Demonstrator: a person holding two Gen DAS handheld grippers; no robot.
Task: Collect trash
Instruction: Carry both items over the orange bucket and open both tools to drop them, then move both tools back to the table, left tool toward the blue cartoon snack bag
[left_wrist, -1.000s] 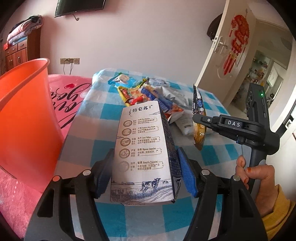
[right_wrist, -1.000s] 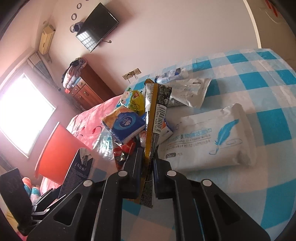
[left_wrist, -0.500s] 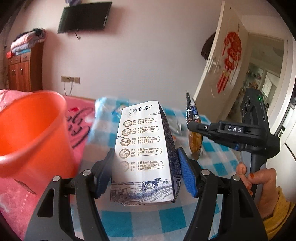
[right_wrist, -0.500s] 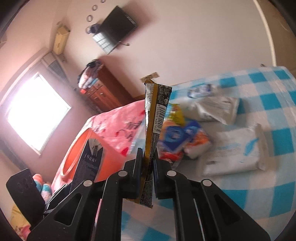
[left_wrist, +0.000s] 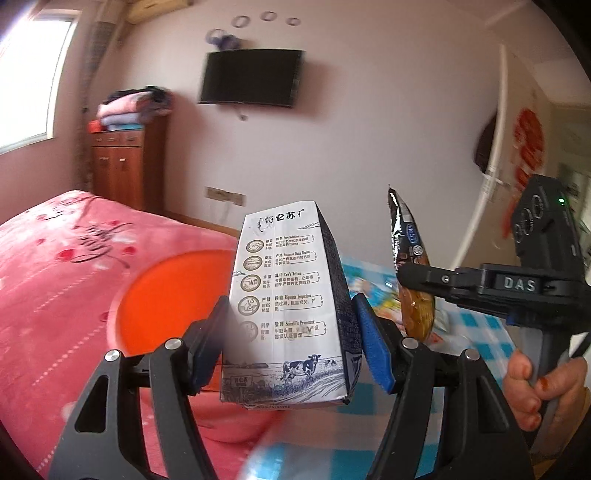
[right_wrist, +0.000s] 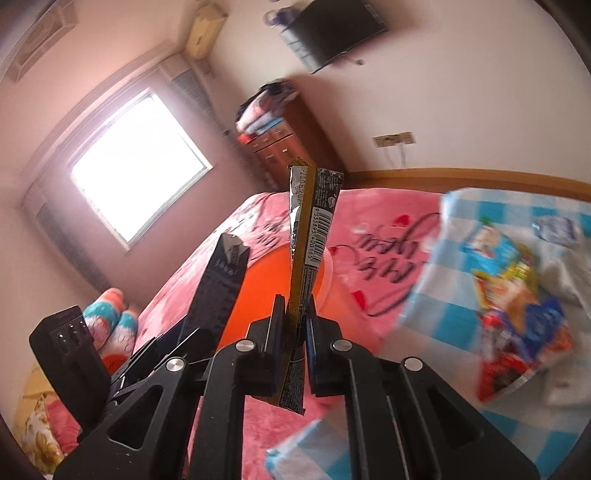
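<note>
My left gripper (left_wrist: 291, 332) is shut on an upright white milk carton (left_wrist: 288, 306) and holds it in the air, in front of the orange bucket (left_wrist: 173, 295). My right gripper (right_wrist: 295, 325) is shut on a thin black and gold snack wrapper (right_wrist: 310, 236), also lifted, with the orange bucket (right_wrist: 266, 295) behind it. The wrapper (left_wrist: 410, 266) and right gripper show at the right of the left wrist view; the carton's dark side (right_wrist: 218, 288) shows at the left of the right wrist view.
A pile of wrappers and packets (right_wrist: 517, 295) lies on the blue checked cloth (right_wrist: 443, 295) at the right. A pink bedspread (left_wrist: 55, 277) lies around the bucket. A wooden cabinet (left_wrist: 125, 170) and a wall TV (left_wrist: 251, 77) stand behind.
Both grippers have lifted and swung left from the checked table toward the orange bucket, still holding the carton and the wrapper. The trash pile has slid to the right of view.
</note>
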